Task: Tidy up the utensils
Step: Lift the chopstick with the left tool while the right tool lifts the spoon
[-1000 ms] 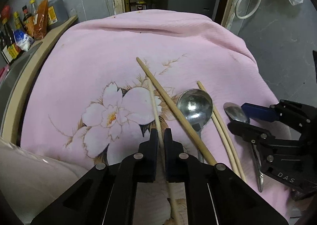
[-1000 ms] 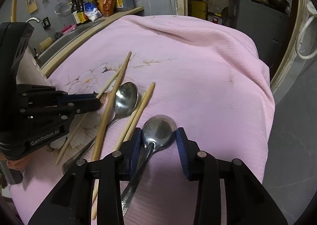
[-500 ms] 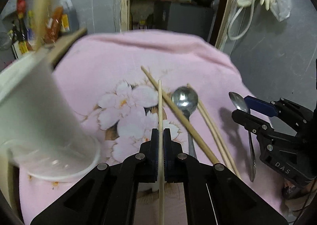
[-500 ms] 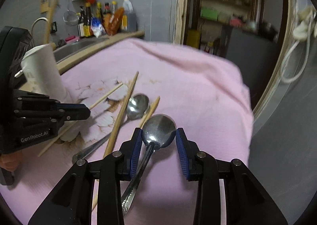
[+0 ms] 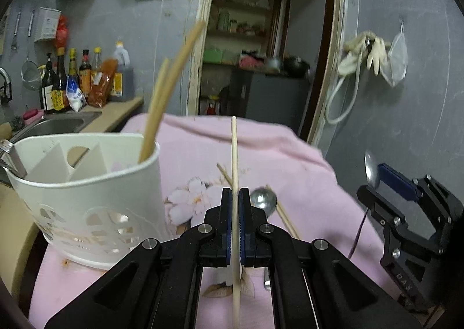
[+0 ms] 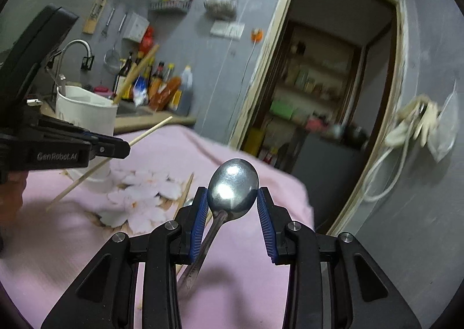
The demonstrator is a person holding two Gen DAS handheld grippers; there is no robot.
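Now both utensils are airborne: left gripper (image 5: pixel 235 198) jaws clamped on a chopstick (image 5: pixel 233 149), right gripper (image 6: pixel 232 204) jaws pinching a spoon (image 6: pixel 233 184) bowl. Curved metal could slip out before reaching the holder (image 5: pixel 87 184).

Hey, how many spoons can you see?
2. The first spoon is clamped by its bowl in the right gripper; the second spoon lies on the pink cloth beside loose chopsticks. The white holder may hide more.

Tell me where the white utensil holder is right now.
In the left wrist view the white utensil holder stands on the pink cloth at the left, beside the left gripper, with chopsticks already standing in it and the sink behind.
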